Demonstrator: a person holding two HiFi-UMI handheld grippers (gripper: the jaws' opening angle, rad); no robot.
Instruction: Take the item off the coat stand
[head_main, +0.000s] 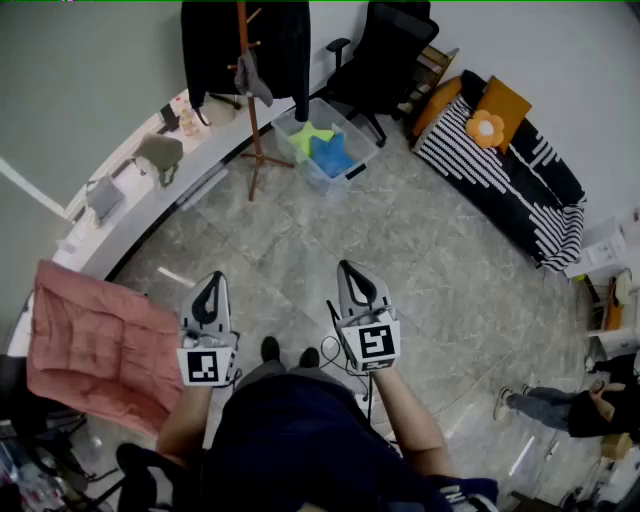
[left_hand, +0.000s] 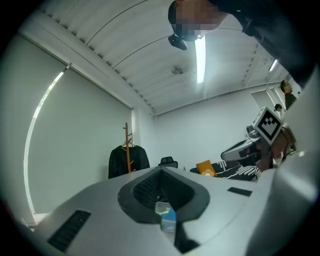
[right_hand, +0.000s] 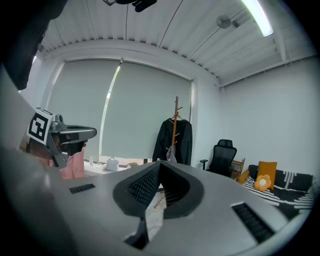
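The wooden coat stand rises at the far side of the room with a black coat on it and a small grey item hanging from a peg. The left gripper view shows the stand far off, and the right gripper view shows the stand, the coat and the grey item. My left gripper and right gripper are held close to my body, well short of the stand. Both point forward, jaws together, holding nothing.
A clear bin with green and blue things stands right of the stand's base. Behind it is an office chair. A striped sofa lies at right, a pink quilted pad at left, and a white ledge along the wall. A person sits at the lower right.
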